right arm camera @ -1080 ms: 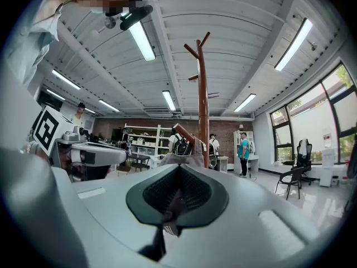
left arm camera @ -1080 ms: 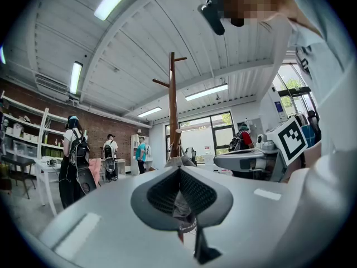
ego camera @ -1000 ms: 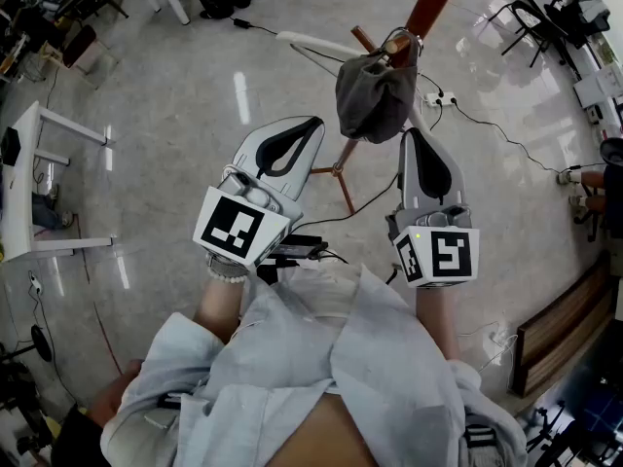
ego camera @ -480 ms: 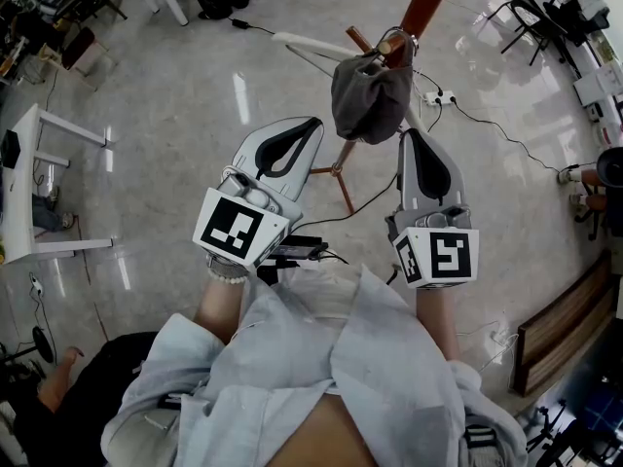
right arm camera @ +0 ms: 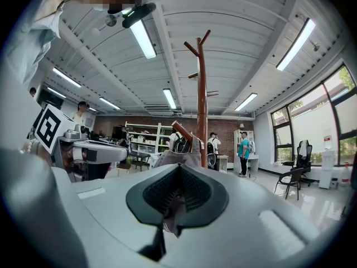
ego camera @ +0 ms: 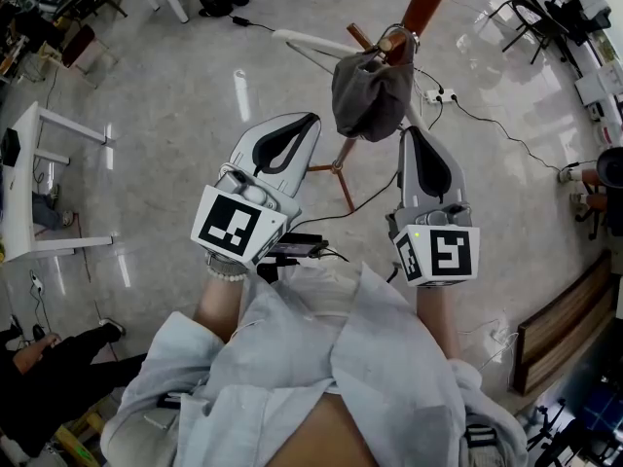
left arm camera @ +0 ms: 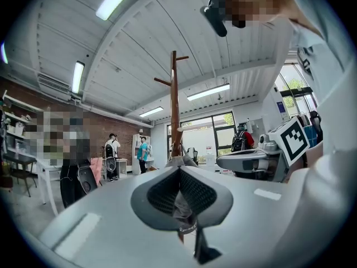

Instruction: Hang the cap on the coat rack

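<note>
A dark grey cap (ego camera: 368, 95) hangs on a wooden peg (ego camera: 394, 43) of the red-brown coat rack (ego camera: 428, 3), free of both grippers. My left gripper (ego camera: 309, 121) is shut and empty, its tip just left of and below the cap. Also shut and empty, my right gripper (ego camera: 413, 132) has its tip just below the cap's right side. In the left gripper view the shut gripper (left arm camera: 179, 172) points at the cap (left arm camera: 182, 161) and the rack pole (left arm camera: 174, 105). From the right gripper (right arm camera: 177, 169) I see the cap (right arm camera: 174, 159), the peg (right arm camera: 182, 132) and the pole (right arm camera: 201, 94).
The rack's legs (ego camera: 336, 168) spread on the shiny floor below my grippers. A white table (ego camera: 29, 183) stands at the left, cables and a power strip (ego camera: 435, 97) lie right of the rack, chairs (ego camera: 526, 17) at top right. A person (ego camera: 49, 377) is at lower left.
The cap has swung slightly left on its peg and settled. My left gripper shifted a little left. A person at lower left has moved across the floor.
</note>
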Action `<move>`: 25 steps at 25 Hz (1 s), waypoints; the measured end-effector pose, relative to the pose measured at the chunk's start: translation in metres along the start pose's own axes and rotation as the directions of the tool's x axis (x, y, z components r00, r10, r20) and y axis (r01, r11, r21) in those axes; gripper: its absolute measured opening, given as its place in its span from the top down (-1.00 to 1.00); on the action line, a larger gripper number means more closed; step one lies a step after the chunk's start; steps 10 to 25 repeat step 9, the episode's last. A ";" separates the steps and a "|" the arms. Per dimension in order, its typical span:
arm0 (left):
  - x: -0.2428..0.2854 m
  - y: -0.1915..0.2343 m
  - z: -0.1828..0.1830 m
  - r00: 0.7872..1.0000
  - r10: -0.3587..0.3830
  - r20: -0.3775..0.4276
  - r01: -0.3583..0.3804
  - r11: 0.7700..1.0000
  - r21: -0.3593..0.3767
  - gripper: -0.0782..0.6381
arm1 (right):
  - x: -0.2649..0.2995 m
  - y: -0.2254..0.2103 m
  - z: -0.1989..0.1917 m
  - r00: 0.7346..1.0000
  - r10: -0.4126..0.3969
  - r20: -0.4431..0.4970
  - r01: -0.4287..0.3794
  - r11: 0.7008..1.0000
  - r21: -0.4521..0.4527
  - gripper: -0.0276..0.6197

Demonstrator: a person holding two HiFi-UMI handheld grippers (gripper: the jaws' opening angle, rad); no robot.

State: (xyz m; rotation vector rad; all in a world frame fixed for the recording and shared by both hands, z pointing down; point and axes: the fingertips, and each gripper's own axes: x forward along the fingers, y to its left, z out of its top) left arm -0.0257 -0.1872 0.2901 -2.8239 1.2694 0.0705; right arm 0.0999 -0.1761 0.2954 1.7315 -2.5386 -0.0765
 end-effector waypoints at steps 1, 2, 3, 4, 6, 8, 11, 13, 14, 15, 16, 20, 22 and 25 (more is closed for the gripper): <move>0.000 0.000 0.000 1.000 0.001 -0.001 -0.001 1.000 0.000 0.77 | 0.000 0.000 0.000 1.000 0.000 -0.001 0.000 1.000 0.000 0.90; 0.000 0.000 0.000 1.000 0.001 -0.001 -0.001 1.000 0.001 0.77 | 0.000 0.001 0.000 1.000 0.001 -0.001 -0.001 1.000 -0.001 0.90; -0.001 0.000 0.000 1.000 0.000 -0.002 0.000 1.000 0.001 0.77 | 0.000 0.001 0.000 1.000 0.002 0.000 -0.002 1.000 -0.001 0.90; -0.001 0.000 0.000 1.000 0.000 -0.001 0.000 1.000 0.002 0.77 | 0.000 0.001 0.000 1.000 0.003 0.000 -0.003 1.000 -0.002 0.90; -0.001 0.000 0.000 1.000 -0.001 0.000 0.001 1.000 0.002 0.77 | 0.000 0.002 -0.001 1.000 0.005 -0.004 -0.005 1.000 -0.003 0.90; -0.001 0.001 0.001 1.000 -0.001 0.003 0.001 1.000 0.002 0.77 | 0.001 0.003 0.000 1.000 0.008 -0.007 -0.008 1.000 -0.007 0.90; -0.001 0.002 0.002 1.000 0.000 0.004 0.000 1.000 0.002 0.77 | 0.002 0.003 0.000 1.000 0.010 -0.008 -0.010 1.000 -0.009 0.90; -0.001 0.002 0.002 1.000 0.000 0.004 0.000 1.000 0.002 0.77 | 0.002 0.003 0.000 1.000 0.010 -0.008 -0.010 1.000 -0.009 0.90; -0.001 0.002 0.002 1.000 0.000 0.004 0.000 1.000 0.002 0.77 | 0.002 0.003 0.000 1.000 0.010 -0.008 -0.010 1.000 -0.009 0.90; -0.001 0.002 0.002 1.000 0.000 0.004 0.000 1.000 0.002 0.77 | 0.002 0.003 0.000 1.000 0.010 -0.008 -0.010 1.000 -0.009 0.90; -0.001 0.002 0.002 1.000 0.000 0.004 0.000 1.000 0.002 0.77 | 0.002 0.003 0.000 1.000 0.010 -0.008 -0.010 1.000 -0.009 0.90; -0.001 0.002 0.002 1.000 0.000 0.004 0.000 1.000 0.002 0.77 | 0.002 0.003 0.000 1.000 0.010 -0.008 -0.010 1.000 -0.009 0.90; -0.001 0.002 0.002 1.000 0.000 0.004 0.000 1.000 0.002 0.77 | 0.002 0.003 0.000 1.000 0.010 -0.008 -0.010 1.000 -0.009 0.90; -0.001 0.002 0.002 1.000 0.000 0.004 0.000 1.000 0.002 0.77 | 0.002 0.003 0.000 1.000 0.010 -0.008 -0.010 1.000 -0.009 0.90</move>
